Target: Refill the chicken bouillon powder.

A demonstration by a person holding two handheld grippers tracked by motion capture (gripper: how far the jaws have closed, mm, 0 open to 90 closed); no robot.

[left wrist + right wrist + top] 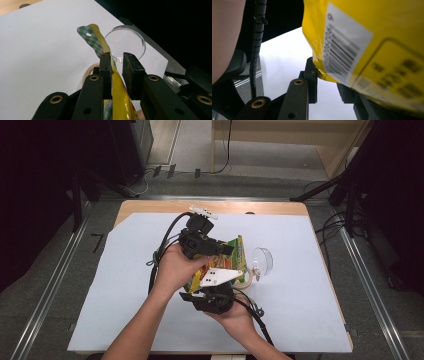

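High view, both hand-held grippers clamp yellow packet, clear cup beside.

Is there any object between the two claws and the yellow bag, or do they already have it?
Nothing visible stands between. The yellow bag is already between the jaws of the left claw, near its checked top edge, and its bottom corner sits between the jaws of the right claw. The clear cup lies aside on the white sheet.

Snack pouch: yellow, glossy, green-checked top edge with hang hole, barcode label on back; being held off the bench, tilting toward 1 o'clock, sitting just right of centre.
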